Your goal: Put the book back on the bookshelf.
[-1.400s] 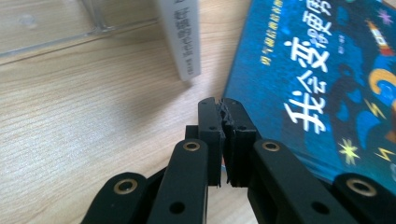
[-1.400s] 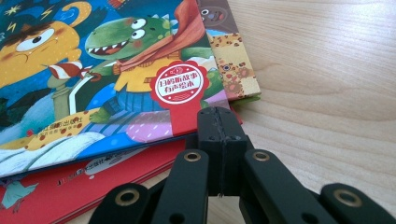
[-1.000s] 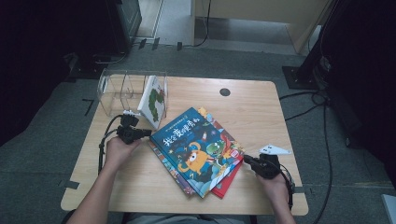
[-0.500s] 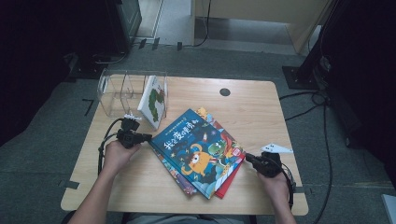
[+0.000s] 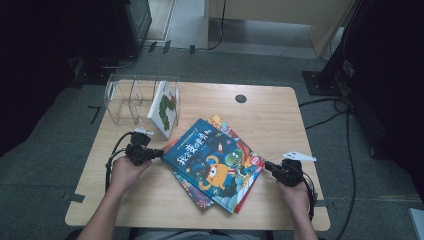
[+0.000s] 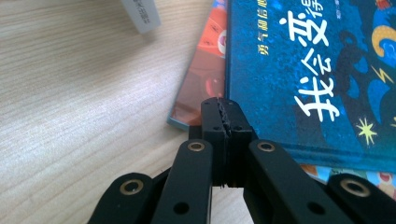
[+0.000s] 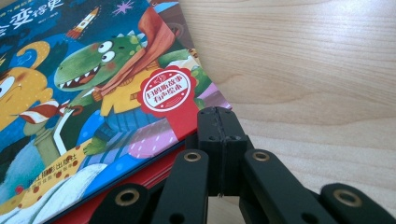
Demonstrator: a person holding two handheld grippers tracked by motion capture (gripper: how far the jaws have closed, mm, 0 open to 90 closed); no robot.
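1. The blue picture book (image 5: 216, 164) lies flat on top of a small stack near the middle of the tabletop (image 5: 280, 120), turned at an angle to the tabletop's edges, cover up with a green crocodile and an orange creature on it.
2. Under it, a red-edged book (image 5: 250, 187) sticks out along the right and near side, and another colourful book (image 5: 192, 192) shows at the near left corner.
3. The left hand-held gripper (image 5: 150, 153) sits at the stack's left corner; in the left gripper view its jaws are pressed together with nothing between them, tips right at the edge of the blue picture book (image 6: 299, 70).
4. The right hand-held gripper (image 5: 270, 167) is at the stack's right corner; in the right gripper view its jaws are likewise closed on nothing, tips right against the red edge below the cover (image 7: 93, 93).
5. Whether either set of tips actually touches the books cannot be told.
6. A clear acrylic rack (image 5: 131, 95) stands at the far left of the tabletop, with a white book (image 5: 165, 107) leaning upright at its right end.
7. A dark round grommet (image 5: 241, 98) sits in the far part of the tabletop, well apart from the stack.
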